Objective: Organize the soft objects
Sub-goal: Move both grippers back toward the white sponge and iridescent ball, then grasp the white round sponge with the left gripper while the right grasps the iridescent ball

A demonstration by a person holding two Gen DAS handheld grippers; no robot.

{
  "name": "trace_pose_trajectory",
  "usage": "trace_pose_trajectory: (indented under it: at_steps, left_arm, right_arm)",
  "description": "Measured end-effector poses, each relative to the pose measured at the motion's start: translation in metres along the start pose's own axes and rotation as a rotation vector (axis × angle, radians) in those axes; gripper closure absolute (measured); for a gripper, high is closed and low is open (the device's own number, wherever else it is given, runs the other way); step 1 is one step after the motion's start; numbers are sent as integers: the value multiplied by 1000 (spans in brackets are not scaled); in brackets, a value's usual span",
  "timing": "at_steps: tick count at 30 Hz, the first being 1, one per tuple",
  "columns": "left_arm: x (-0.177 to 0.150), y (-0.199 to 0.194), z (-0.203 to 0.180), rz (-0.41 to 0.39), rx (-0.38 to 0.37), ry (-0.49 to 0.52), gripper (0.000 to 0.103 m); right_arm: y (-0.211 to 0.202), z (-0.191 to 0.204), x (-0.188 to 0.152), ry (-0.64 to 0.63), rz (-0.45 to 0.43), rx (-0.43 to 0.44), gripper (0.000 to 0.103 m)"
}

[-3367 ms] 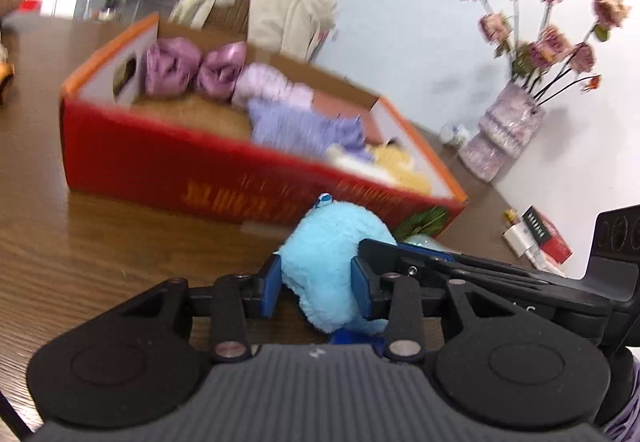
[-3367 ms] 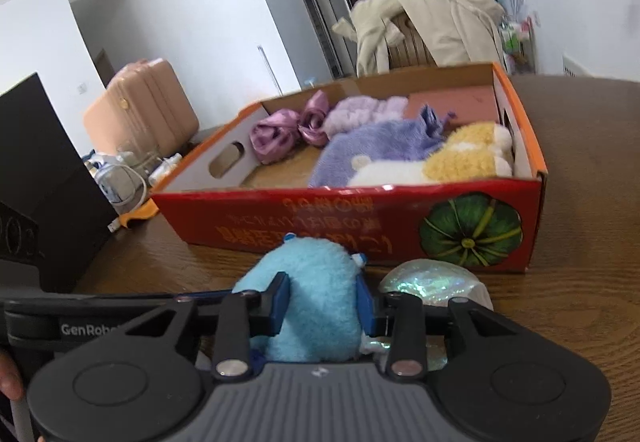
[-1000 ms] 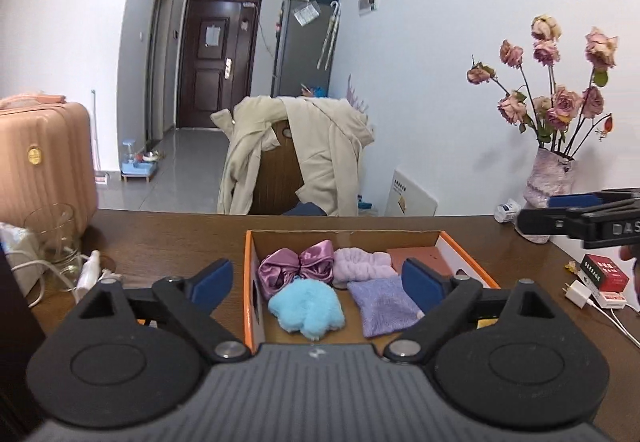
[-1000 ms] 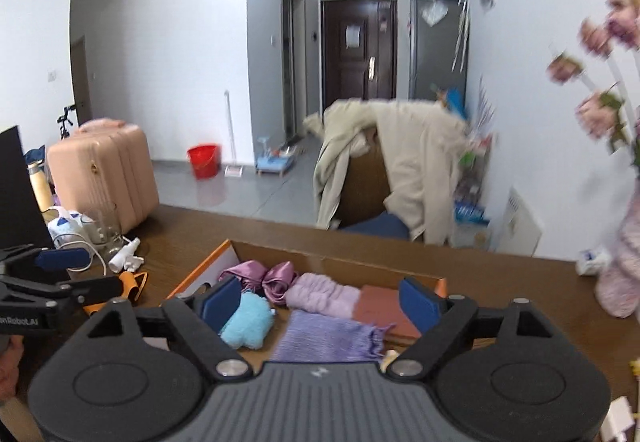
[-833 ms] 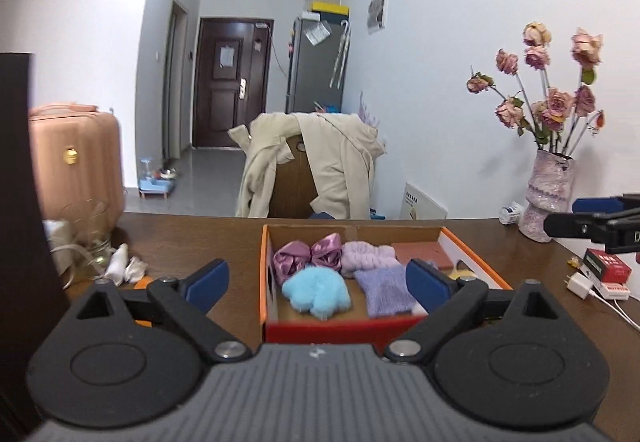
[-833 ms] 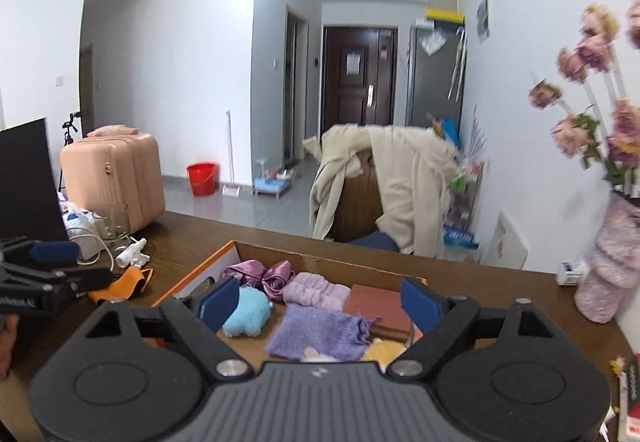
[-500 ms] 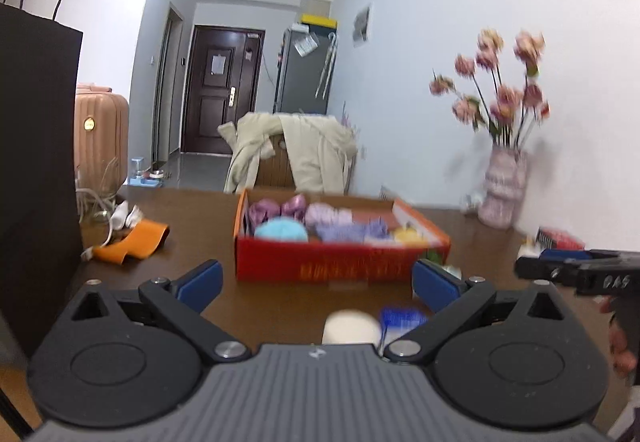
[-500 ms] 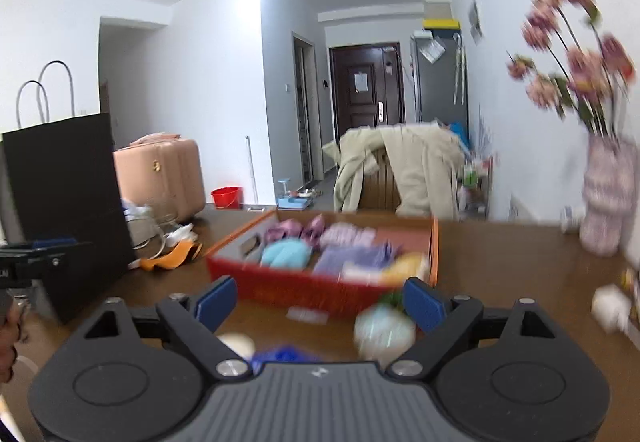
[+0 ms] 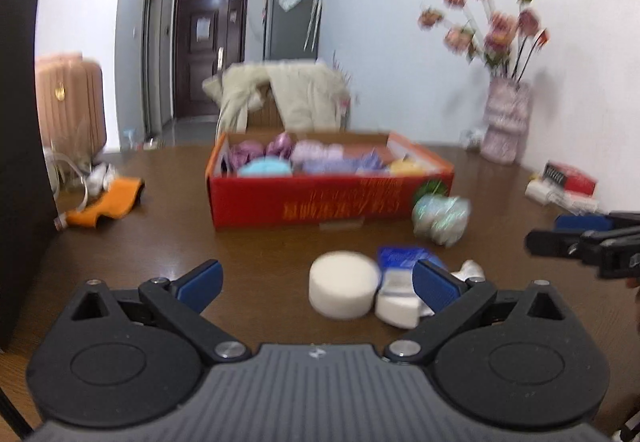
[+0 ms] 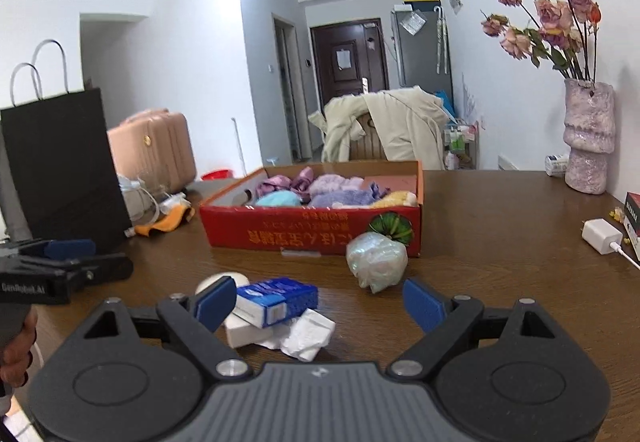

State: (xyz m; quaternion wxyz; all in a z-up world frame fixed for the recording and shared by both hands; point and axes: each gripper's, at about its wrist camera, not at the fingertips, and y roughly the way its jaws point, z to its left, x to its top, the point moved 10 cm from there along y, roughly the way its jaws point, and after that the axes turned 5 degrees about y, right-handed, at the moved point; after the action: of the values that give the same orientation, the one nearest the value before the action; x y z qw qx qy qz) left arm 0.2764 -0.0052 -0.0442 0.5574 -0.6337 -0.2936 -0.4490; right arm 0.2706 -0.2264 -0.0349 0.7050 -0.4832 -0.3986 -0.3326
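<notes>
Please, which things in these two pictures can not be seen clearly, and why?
- Red box: its printed text is upside down, and blurred in the left view.
- White round pad: right view, mostly hidden behind a jaw.
- Yellow plush: box wall hides its lower part.

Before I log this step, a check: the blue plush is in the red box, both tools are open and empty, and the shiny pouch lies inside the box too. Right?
Not quite. The shiny pouch lies on the table in front of the red box, not inside it, as the right wrist view shows. The rest holds: the blue plush is in the box, and the left tool and right tool are open and empty.
</notes>
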Motion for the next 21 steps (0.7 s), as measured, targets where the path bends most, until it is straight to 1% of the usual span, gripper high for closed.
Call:
trace_pose_trajectory:
  at_steps: [2, 10, 15, 18, 19, 20, 21]
  left_arm:
    - [-6, 15, 1, 29, -2, 4, 0]
    - [-17, 69, -2, 100, -20, 41, 0]
    - [-17, 92, -7, 116, -73, 56, 1]
    - [-17, 104, -4, 135, -94, 24, 4]
    - [-15, 107, -1, 134, -94, 18, 11]
    - [-15, 110, 1, 140, -92, 15, 26]
    - [-15, 113, 4, 149, -93, 3, 35]
  right_arm:
    - [9, -3, -1, 5, 16, -8, 14]
    - [48, -23, 6, 33, 50, -52, 16]
    - [81, -35, 16, 48, 75, -75, 19]
    - [103, -40, 20, 61, 90, -84, 20]
    - [111, -43, 21, 67, 96, -92, 22]
    - [119, -46, 22, 73, 101, -101, 24]
    - [127, -49, 23, 79, 108, -110, 26]
